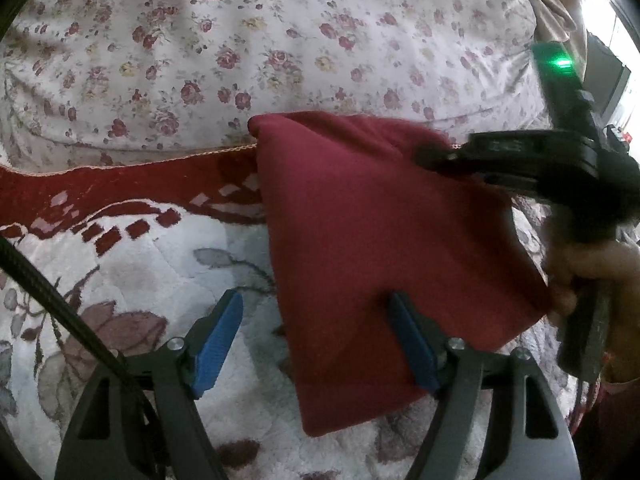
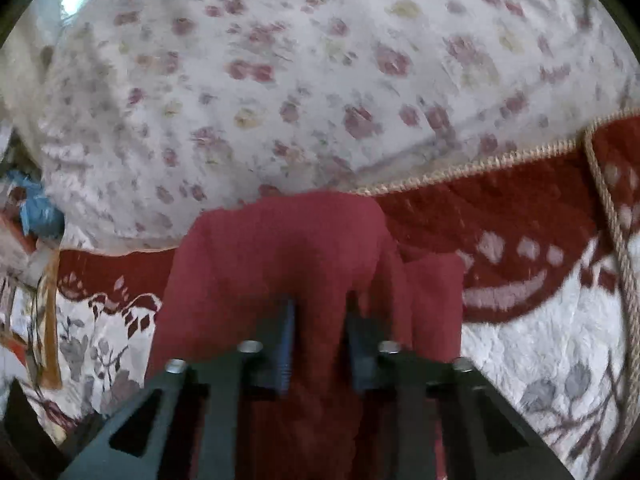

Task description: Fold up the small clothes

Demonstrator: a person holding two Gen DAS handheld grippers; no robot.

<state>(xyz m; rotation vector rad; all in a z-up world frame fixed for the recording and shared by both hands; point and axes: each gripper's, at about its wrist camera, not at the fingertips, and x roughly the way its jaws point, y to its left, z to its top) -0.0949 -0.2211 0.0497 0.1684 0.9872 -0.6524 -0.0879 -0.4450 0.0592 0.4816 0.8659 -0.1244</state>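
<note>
Maroon knit garment point(image 1: 384, 248) on white floral blanket point(image 1: 120, 280) | right tool point(image 2: 318, 344) clamped on its edge, lifting to fold | left tool point(image 1: 316, 340) spread wide, empty, straddling the near edge, likely to grasp

- Left gripper point(image 1: 316, 340): black frame with blue ribbed pads, pointing steeply down, jaws spread wide and gripping nothing.
- Right gripper point(image 2: 320, 344): jaws pinched nearly together on dark red cloth point(image 2: 280, 248), carried by a bare hand point(image 1: 580, 276).

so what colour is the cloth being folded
Plain dark red cloth, with no pattern; it shows best in the left wrist view.
</note>
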